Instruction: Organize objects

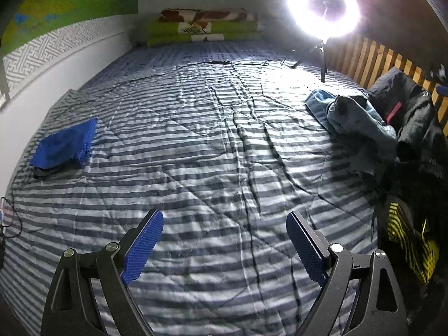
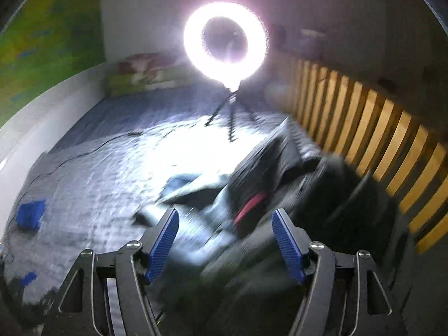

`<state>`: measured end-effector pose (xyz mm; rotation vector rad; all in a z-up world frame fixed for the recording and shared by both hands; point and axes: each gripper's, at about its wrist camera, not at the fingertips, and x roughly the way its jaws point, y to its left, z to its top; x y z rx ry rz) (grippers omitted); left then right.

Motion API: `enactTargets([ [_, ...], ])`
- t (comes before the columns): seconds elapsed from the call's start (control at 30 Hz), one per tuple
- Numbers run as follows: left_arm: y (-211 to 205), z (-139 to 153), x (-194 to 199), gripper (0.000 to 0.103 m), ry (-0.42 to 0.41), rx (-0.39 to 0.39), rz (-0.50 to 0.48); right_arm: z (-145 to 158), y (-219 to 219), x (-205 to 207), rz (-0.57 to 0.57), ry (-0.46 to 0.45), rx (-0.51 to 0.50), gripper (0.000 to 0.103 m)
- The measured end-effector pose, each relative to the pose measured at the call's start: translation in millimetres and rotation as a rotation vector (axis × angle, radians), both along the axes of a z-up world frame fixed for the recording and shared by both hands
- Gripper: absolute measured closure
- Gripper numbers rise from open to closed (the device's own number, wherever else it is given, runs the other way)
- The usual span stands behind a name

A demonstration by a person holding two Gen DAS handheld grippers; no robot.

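A folded blue cloth [image 1: 63, 145] lies on the striped bed cover [image 1: 210, 145] at the left, on top of something dark. At the right side sits a heap of clothes: blue jeans [image 1: 355, 120], a black garment [image 1: 411, 117] with a red tag, and a yellow-and-black piece [image 1: 406, 240]. My left gripper [image 1: 224, 218] hangs open over bare cover with nothing between its fingers. In the blurred right wrist view my right gripper [image 2: 225, 215] is open above the clothes heap [image 2: 252, 196], and its pads touch nothing. The blue cloth [image 2: 30, 215] shows far left there.
A bright ring light on a small tripod [image 1: 322, 8] stands on the bed at the back, its cable [image 1: 221, 63] trailing across the cover. Folded bedding [image 1: 207, 25] is stacked at the head. A slatted wooden rail [image 1: 386, 61] borders the right side, a white wall [image 1: 33, 103] the left.
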<state>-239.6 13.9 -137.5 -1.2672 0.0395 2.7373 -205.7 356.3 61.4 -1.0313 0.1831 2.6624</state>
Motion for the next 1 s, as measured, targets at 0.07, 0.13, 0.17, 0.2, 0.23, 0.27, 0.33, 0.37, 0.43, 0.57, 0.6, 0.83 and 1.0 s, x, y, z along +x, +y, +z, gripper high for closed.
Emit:
enactTargets([
  [0.07, -1.0, -2.5, -7.9, 0.011, -0.008, 0.018, 0.001, 4.5, 22.8, -27.7, -0.041, -0.016, 0.032, 0.030],
  [0.13, -2.5, -4.3, -13.1, 0.011, -0.018, 0.022, -0.002, 2.6, 39.8, -50.1, -0.076, -0.046, 0.057, 0.029],
  [0.17, -2.5, -5.2, -15.0, 0.011, -0.021, 0.024, -0.002, -1.0, 48.4, -61.9, -0.092, -0.072, 0.069, 0.029],
  [0.2, -3.0, -6.6, -18.2, 0.011, -0.025, 0.026, 0.000, -6.0, 56.8, -72.7, -0.111, -0.101, 0.074, 0.029],
  [0.23, -4.0, -8.0, -21.7, 0.011, -0.030, 0.033, 0.002, -9.8, 64.2, -80.1, -0.124, -0.121, 0.069, 0.029],
  [0.27, -5.0, -9.4, -24.8, 0.011, -0.033, 0.036, 0.004, -14.7, 71.0, -86.4, -0.133, -0.140, 0.055, 0.029],
  [0.33, -8.3, -12.6, -30.5, 0.011, -0.045, 0.041, 0.014, -25.4, 81.2, -97.5, -0.130, -0.177, 0.022, 0.029],
  [0.37, -9.6, -13.9, -33.4, 0.011, -0.050, 0.043, 0.016, -29.3, 84.1, -102.6, -0.129, -0.194, 0.023, 0.029],
  [0.43, -12.4, -15.4, -37.4, 0.011, -0.055, 0.050, 0.023, -35.2, 85.6, -110.4, -0.128, -0.219, 0.047, 0.029],
  [0.57, -13.4, -15.7, -41.6, 0.011, -0.057, 0.051, 0.026, -45.1, 80.1, -120.5, -0.115, -0.265, 0.112, 0.029],
  [0.6, -13.1, -15.7, -41.8, 0.011, -0.057, 0.050, 0.027, -45.8, 78.9, -121.6, -0.108, -0.269, 0.121, 0.029],
  [0.83, -17.7, -16.5, -40.2, 0.011, -0.075, 0.059, 0.030, -43.7, 63.1, -119.8, -0.070, -0.300, 0.202, 0.093],
  [1.0, -28.6, -12.5, -33.5, 0.011, -0.068, 0.064, 0.052, -9.7, 45.5, -111.4, -0.073, -0.208, 0.220, 0.099],
])
